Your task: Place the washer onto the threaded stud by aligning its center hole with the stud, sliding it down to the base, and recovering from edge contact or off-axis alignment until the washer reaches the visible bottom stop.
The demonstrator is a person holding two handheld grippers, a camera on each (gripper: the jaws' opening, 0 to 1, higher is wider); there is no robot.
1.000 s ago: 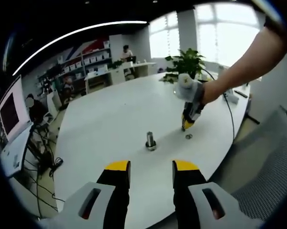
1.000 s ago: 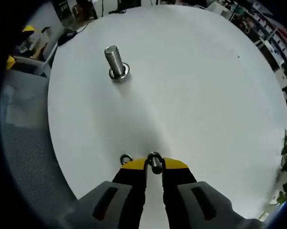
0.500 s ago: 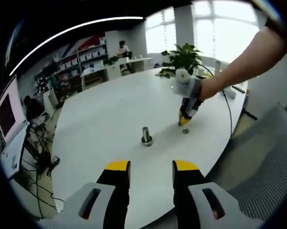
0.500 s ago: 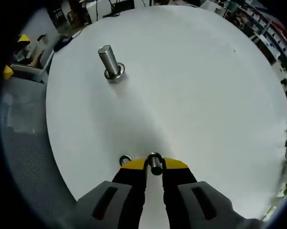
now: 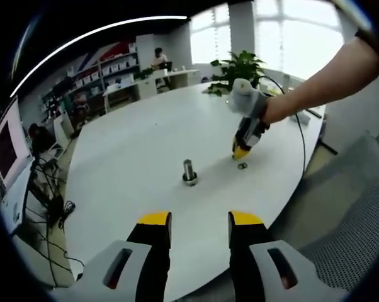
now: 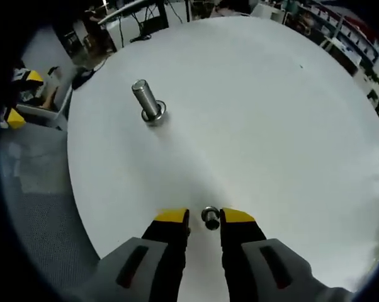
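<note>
A steel threaded stud (image 5: 189, 171) (image 6: 146, 100) stands upright on its round base on the white table (image 5: 133, 157) (image 6: 271, 126). In the right gripper view my right gripper (image 6: 205, 217) is open, low over the table's near edge. A small metal washer (image 6: 209, 218) sits in the gap, apart from both yellow fingertips (image 6: 172, 216). In the left gripper view a hand holds that right gripper (image 5: 242, 150) to the right of the stud, with a washer (image 5: 242, 166) on the table just below its tip. My left gripper (image 5: 200, 221) is open with nothing between its fingers, in front of the stud.
A potted plant (image 5: 243, 70) and cables lie at the table's far side. A grey mesh chair (image 5: 347, 233) (image 6: 32, 189) stands by the near edge. A monitor (image 5: 2, 151) and shelves are at the left. The left gripper's yellow tips (image 6: 29, 76) peek in beyond the table.
My right gripper's jaws have parted; the washer they clamped now sits loose between them. The second ring beside the left fingertip is out of sight. The views have shifted slightly.
</note>
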